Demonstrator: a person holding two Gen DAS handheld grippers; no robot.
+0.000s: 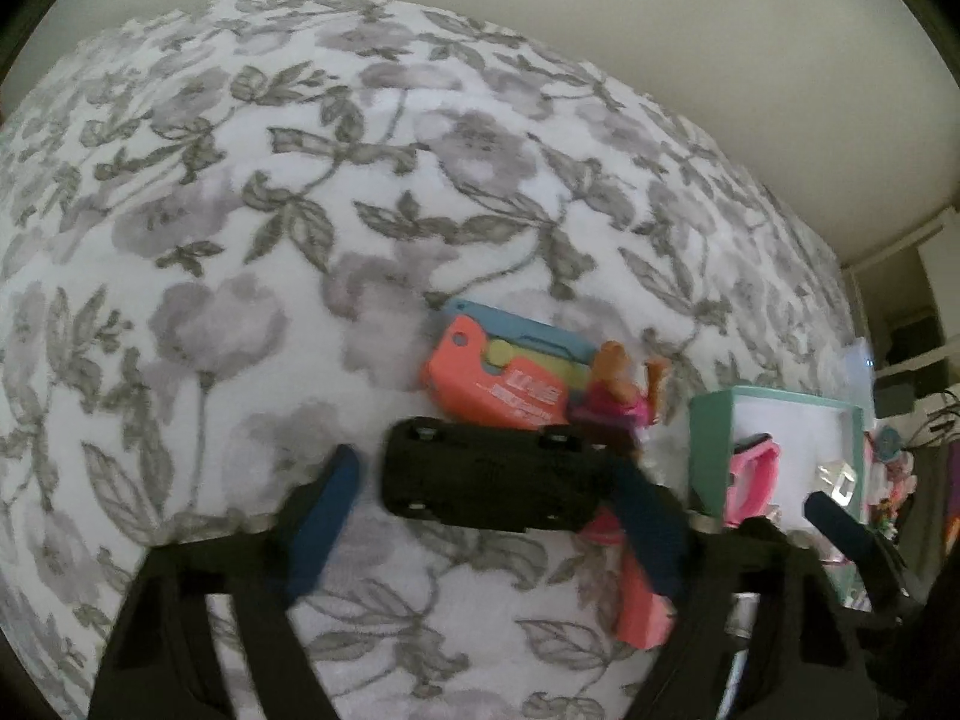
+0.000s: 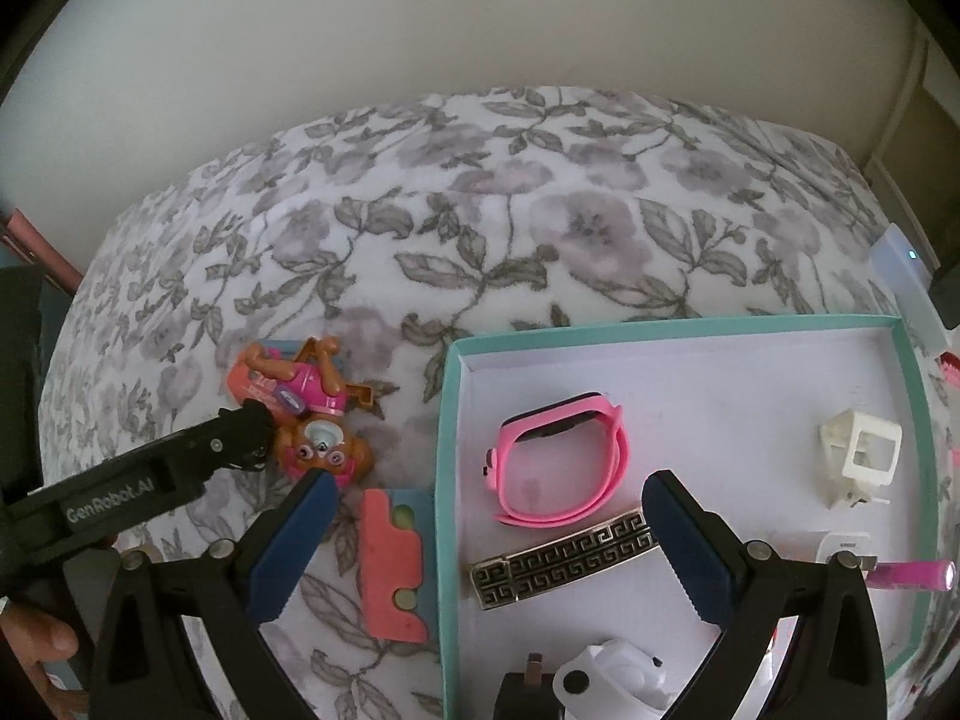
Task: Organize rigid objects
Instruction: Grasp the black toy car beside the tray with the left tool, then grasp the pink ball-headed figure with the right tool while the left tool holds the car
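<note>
My left gripper (image 1: 498, 516) is open, its blue pads on either side of a black toy car (image 1: 492, 474) that lies upside down on the floral bedspread; I cannot tell if they touch it. Behind the car lie an orange and blue case (image 1: 498, 372) and a brown and pink puppy figure (image 1: 606, 396). My right gripper (image 2: 489, 546) is open and empty above the left edge of a teal tray (image 2: 447, 480). The tray holds a pink watch (image 2: 564, 462), a patterned metal buckle (image 2: 564, 564) and a white plastic frame (image 2: 861, 459).
An orange and blue case (image 2: 393, 570) lies beside the tray's left wall. The puppy figure (image 2: 312, 414) lies by the left gripper's arm (image 2: 144, 492). A pink tube (image 2: 912, 576), a white device (image 2: 612, 681) and a black plug (image 2: 528, 690) sit in the tray's near part.
</note>
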